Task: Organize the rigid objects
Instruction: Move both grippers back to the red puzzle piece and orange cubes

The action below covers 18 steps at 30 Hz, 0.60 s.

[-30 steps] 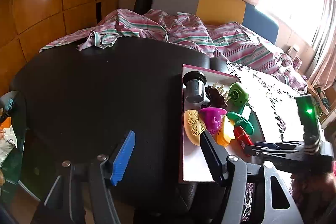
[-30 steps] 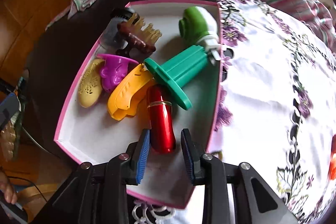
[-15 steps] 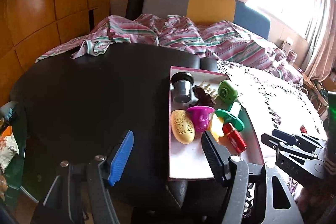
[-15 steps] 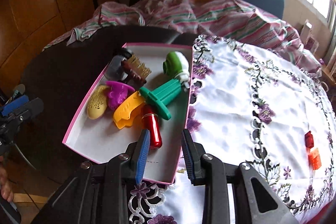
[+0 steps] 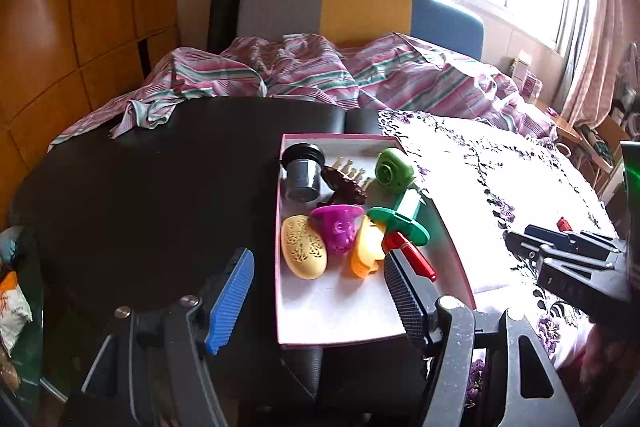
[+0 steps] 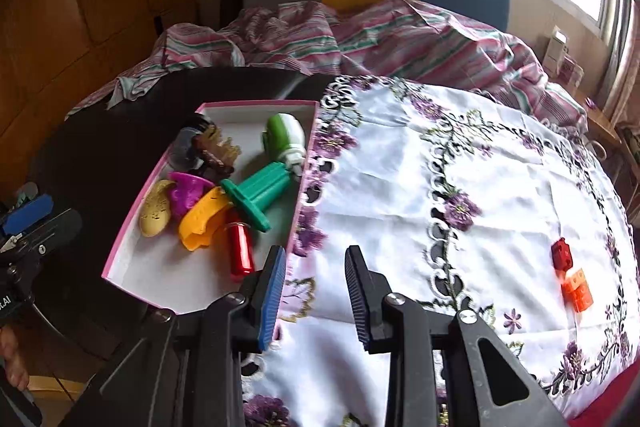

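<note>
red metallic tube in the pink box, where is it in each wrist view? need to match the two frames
Left wrist: the red tube lies in the pink-rimmed box, right of centre, partly behind this gripper's right finger.
Right wrist: red tube at left of centre, near the box's front right corner.
Shared landmark: the teal flanged piece, just behind the tube in both views.

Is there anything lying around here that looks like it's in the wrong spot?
Yes. Two small blocks, one red and one orange, sit alone on the embroidered tablecloth, far from the pink-rimmed tray where the other small plastic items are gathered.
</note>
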{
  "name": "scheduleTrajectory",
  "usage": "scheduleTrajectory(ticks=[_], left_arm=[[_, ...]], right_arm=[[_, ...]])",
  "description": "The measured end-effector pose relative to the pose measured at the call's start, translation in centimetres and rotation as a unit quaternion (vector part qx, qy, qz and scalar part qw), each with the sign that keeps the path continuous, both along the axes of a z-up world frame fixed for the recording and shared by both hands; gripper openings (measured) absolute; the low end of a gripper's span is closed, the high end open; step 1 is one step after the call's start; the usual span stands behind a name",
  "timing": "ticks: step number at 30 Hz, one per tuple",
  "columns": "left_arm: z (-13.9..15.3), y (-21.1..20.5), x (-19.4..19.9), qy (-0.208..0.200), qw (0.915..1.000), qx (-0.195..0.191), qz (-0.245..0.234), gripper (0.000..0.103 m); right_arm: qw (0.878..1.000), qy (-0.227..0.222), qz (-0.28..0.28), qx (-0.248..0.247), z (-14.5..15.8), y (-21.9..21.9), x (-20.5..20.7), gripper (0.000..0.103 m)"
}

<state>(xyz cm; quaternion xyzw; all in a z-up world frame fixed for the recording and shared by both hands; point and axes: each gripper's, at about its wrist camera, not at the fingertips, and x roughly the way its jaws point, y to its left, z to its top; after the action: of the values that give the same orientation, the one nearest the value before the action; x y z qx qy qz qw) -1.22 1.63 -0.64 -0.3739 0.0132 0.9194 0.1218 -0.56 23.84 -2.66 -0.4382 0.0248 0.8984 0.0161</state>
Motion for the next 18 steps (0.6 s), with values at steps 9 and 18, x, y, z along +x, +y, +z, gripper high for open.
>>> scheduleTrajectory(ticks=[9, 18], left_arm=[[-0.4, 2.8, -0.5, -0.007, 0.9996, -0.012, -0.025, 0.069], [-0.8, 6.3, -1.2, -0.022, 0.9972, -0.004, -0.072, 0.069]], right_arm=[[0.998, -0.023, -0.061, -0.018, -1.0, 7.4, 0.4, 0.030], [0.975, -0.012, -0.213, -0.054, 0.4, 22.0, 3.4, 0.030]])
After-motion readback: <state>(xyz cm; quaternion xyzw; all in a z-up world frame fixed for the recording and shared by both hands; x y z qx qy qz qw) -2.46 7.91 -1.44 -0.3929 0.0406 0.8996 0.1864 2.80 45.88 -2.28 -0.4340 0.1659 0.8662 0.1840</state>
